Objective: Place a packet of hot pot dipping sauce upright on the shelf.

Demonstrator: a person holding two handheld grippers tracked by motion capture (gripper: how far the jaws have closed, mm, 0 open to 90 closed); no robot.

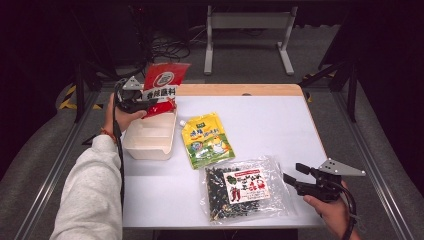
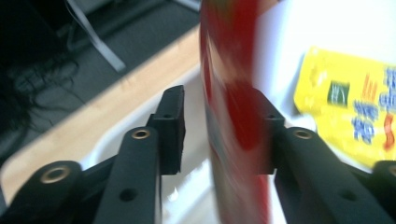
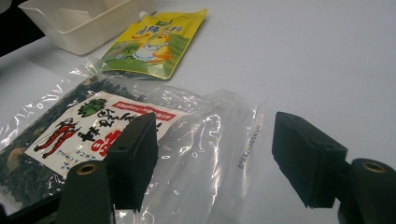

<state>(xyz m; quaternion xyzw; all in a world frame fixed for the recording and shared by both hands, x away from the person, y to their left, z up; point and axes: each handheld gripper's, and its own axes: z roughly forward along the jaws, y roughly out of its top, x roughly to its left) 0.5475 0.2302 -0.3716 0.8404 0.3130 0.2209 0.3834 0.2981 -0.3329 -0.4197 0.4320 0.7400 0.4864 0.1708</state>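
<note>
Red and glossy, the one seasoning pouch [image 1: 162,85] stands upright at about ten o'clock on the table, its lower end inside the far part of the single white plastic bin [image 1: 150,137]. It sits between the jaws of the left gripper [image 1: 159,106], which are parted: in the left gripper view the pouch [image 2: 233,116] lies against one pad [image 2: 270,135] while a clear gap shows beside the other [image 2: 172,130], so the jaws are not clamped on it. The left hand [image 1: 117,117] holds that gripper level, pointing toward three o'clock, with a grey sleeve [image 1: 92,190] running back toward seven o'clock. One yellow spout pouch [image 1: 207,140] lies flat just beside the bin, near the table's centre. One clear bag of dark dried spices [image 1: 245,187] with a white and red label lies at about five o'clock. The right gripper [image 1: 286,179], held in the right hand [image 1: 332,210] at four o'clock, points toward nine o'clock at the bag's edge; its jaws stand wide apart above the crinkled plastic [image 3: 219,140], holding nothing. White tabletop [image 1: 270,125] with a wooden far edge carries all three packets.
</note>
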